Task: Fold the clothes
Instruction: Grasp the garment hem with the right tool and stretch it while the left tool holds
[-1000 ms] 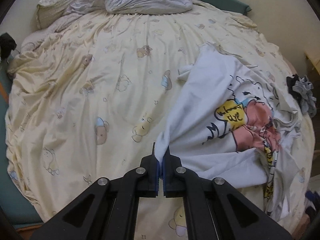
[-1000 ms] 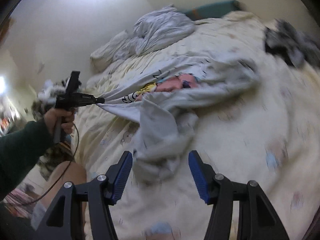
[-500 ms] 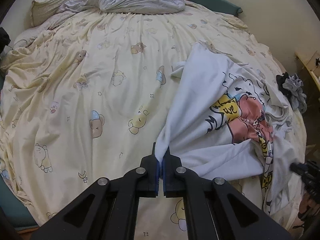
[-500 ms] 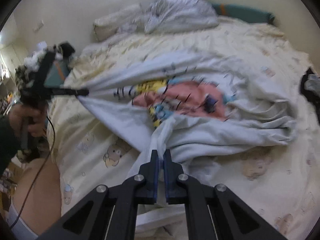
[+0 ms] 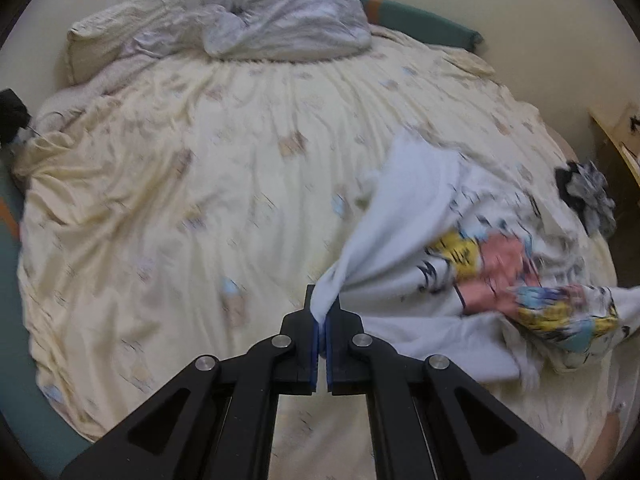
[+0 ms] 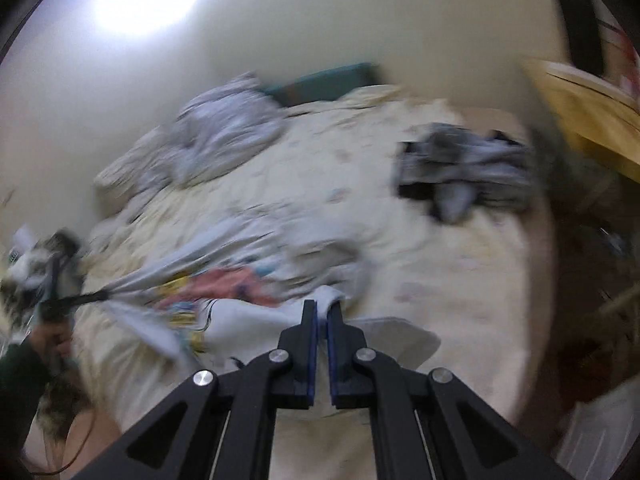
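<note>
A white T-shirt with a pink and yellow cartoon print (image 5: pixel 448 256) lies bunched on the right side of the bed. My left gripper (image 5: pixel 322 312) is shut on one edge of it. My right gripper (image 6: pixel 322 316) is shut on another edge of the same T-shirt (image 6: pixel 240 280). In the blurred right wrist view the left gripper (image 6: pixel 92 294) shows at the far left, with the shirt stretched between the two.
The bed has a cream bear-print sheet (image 5: pixel 200 184). A grey crumpled duvet (image 5: pixel 280 20) and a pillow (image 5: pixel 116 36) lie at its head. A dark grey garment (image 5: pixel 588 196) lies at the right edge, also in the right wrist view (image 6: pixel 460 172). A wooden piece of furniture (image 6: pixel 592 108) stands beside the bed.
My right gripper closed on the T-shirt's edge and has lifted and swung, blurring its view. The shirt is pulled and bunched more to the right. The left gripper keeps its hold.
</note>
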Demonstrator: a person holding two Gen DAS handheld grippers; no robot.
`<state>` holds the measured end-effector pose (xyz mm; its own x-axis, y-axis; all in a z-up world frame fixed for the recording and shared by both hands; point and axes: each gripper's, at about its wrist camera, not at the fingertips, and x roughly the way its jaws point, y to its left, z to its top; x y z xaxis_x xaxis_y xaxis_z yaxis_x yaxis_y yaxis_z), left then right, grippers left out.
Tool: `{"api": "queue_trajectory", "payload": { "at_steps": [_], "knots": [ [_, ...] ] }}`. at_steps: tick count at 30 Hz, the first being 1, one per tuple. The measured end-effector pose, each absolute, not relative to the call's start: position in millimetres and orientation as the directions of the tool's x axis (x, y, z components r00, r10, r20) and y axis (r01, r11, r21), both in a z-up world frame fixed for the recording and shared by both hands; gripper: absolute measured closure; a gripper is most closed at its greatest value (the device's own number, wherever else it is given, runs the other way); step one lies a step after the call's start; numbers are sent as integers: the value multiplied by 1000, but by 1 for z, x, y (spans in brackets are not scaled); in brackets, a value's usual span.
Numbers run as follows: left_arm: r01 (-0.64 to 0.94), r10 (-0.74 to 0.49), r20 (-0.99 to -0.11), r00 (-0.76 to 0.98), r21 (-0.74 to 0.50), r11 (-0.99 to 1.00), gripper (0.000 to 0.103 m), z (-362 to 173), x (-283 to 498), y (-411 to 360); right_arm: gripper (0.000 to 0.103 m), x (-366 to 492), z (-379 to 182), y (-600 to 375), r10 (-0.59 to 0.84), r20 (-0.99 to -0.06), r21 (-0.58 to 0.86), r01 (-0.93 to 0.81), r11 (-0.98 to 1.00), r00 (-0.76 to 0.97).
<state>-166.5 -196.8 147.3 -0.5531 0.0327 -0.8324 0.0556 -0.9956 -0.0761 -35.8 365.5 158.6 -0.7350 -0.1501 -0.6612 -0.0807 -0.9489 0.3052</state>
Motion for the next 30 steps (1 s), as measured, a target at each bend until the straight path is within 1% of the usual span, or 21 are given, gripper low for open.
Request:
{"api": "queue_trajectory", "payload": {
  "at_steps": [2, 5, 9, 12, 13, 16, 18, 21, 22, 23, 24, 25, 26, 28, 29, 30],
  "knots": [
    [72, -2, -828, -561, -46, -996, 101, 147, -179, -197, 99, -42, 144, 384, -77, -681, 285, -166, -944, -728],
    [98, -55, -820, -570, -2, -995, 101, 147, -197, -198, 99, -58, 115, 407, -37, -717, 295, -254, -921, -696],
    [133, -124, -804, -581, 57, -990, 101, 146, -222, -199, 99, -78, 85, 405, -48, -750, 279, -249, -927, -660],
    [126, -130, -813, -567, 71, -990, 100, 135, -234, -188, 99, -88, 75, 392, -69, -760, 268, -215, -939, -647],
    [130, -127, -819, -560, 64, -989, 100, 131, -236, -186, 99, -90, 73, 389, -85, -758, 276, -201, -940, -647],
    [159, -60, -850, -523, -29, -987, 100, 120, -236, -191, 96, -92, 71, 380, -109, -763, 279, -173, -945, -637],
    [178, -29, -864, -503, -71, -982, 94, 113, -230, -196, 96, -92, 71, 375, -122, -768, 275, -151, -949, -629],
    [176, 10, -878, -478, -107, -979, 94, 105, -218, -200, 93, -93, 72, 366, -142, -775, 269, -118, -956, -616],
    [171, 18, -881, -473, -112, -979, 94, 104, -213, -200, 86, -92, 73, 364, -143, -776, 263, -109, -959, -614],
    [167, 25, -884, -467, -116, -979, 92, 103, -208, -201, 72, -90, 75, 363, -135, -778, 249, -103, -963, -614],
    [162, 33, -887, -461, -121, -979, 85, 102, -204, -201, 66, -88, 76, 361, -128, -779, 235, -97, -967, -614],
    [157, 41, -889, -456, -126, -980, 83, 100, -199, -202, 57, -85, 79, 360, -123, -777, 226, -92, -970, -617],
    [151, 53, -890, -453, -135, -979, 81, 100, -193, -202, 53, -81, 82, 360, -122, -773, 223, -87, -971, -622],
    [135, 82, -888, -453, -159, -978, 80, 100, -180, -204, 52, -73, 88, 358, -122, -767, 219, -79, -973, -630],
    [127, 97, -887, -452, -172, -977, 77, 100, -174, -205, 52, -67, 92, 357, -129, -762, 224, -71, -972, -635],
    [119, 112, -885, -451, -184, -976, 70, 100, -167, -206, 52, -61, 94, 355, -142, -756, 234, -62, -970, -639]
  ]
}}
